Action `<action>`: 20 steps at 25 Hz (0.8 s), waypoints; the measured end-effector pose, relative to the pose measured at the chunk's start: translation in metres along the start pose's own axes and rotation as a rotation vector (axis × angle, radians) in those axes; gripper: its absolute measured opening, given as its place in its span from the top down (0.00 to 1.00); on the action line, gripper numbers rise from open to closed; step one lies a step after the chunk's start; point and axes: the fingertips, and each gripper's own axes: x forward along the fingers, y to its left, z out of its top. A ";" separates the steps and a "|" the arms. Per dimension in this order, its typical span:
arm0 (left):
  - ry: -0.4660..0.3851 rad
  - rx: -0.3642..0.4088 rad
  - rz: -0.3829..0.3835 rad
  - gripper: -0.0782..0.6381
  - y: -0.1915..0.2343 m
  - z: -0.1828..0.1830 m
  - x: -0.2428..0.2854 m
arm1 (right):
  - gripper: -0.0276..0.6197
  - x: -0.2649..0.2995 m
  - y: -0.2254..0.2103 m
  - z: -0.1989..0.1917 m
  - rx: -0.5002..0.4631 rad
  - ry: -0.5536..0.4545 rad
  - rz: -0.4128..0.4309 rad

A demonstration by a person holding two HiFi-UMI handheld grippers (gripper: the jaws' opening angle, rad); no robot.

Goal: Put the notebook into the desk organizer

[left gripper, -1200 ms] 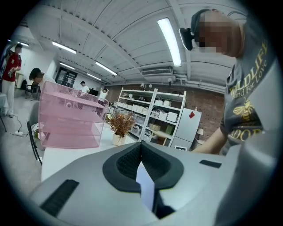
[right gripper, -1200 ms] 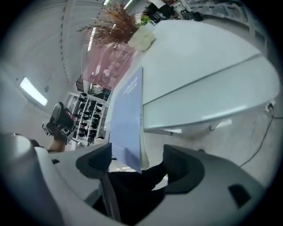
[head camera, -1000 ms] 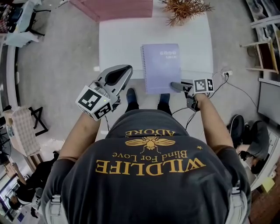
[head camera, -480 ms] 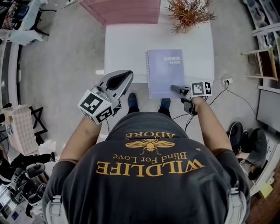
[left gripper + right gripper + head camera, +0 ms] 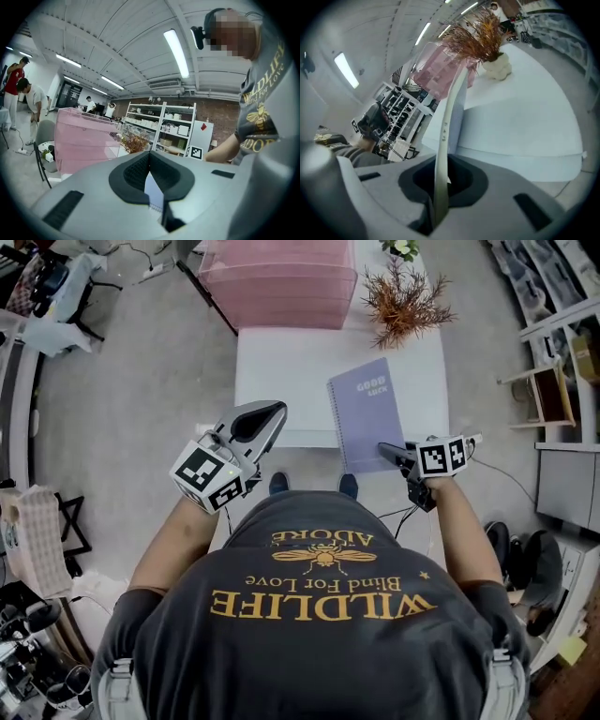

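Observation:
A purple spiral notebook [image 5: 367, 413] lies on the white table [image 5: 281, 381], tilted, with its near end over the table's front edge. My right gripper [image 5: 394, 454] has that near right corner between its jaws, which are closing on it. In the right gripper view the notebook [image 5: 452, 112] runs edge-on out of the right gripper [image 5: 443, 164] toward the pink desk organizer [image 5: 436, 70]. The organizer [image 5: 281, 282] stands beyond the table's far edge. My left gripper [image 5: 253, 423] hovers at the table's near left, shut with nothing in it; its tips [image 5: 150, 153] point at the organizer [image 5: 79, 140].
A dried plant [image 5: 403, 301] in a white pot stands at the table's far right corner, next to the organizer. Shelving [image 5: 164, 129] and several people are far off on the left. Cables and chairs lie on the floor around the table.
The right gripper's jaws have come together on the notebook's near right corner. The notebook has turned slightly clockwise. The organizer has come into the head view.

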 end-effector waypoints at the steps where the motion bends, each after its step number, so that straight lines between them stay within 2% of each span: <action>1: -0.010 0.011 -0.005 0.89 0.003 0.006 -0.003 | 0.91 -0.004 0.004 0.005 -0.013 -0.006 -0.011; 6: -0.063 0.048 -0.018 0.89 0.026 0.041 -0.024 | 0.91 -0.029 0.028 0.038 -0.121 -0.037 -0.079; 11: -0.092 0.071 -0.022 0.89 0.049 0.063 -0.050 | 0.91 -0.054 0.076 0.080 -0.254 -0.037 -0.107; 20: -0.109 0.154 -0.010 0.89 0.091 0.106 -0.078 | 0.91 -0.095 0.163 0.190 -0.497 -0.043 -0.126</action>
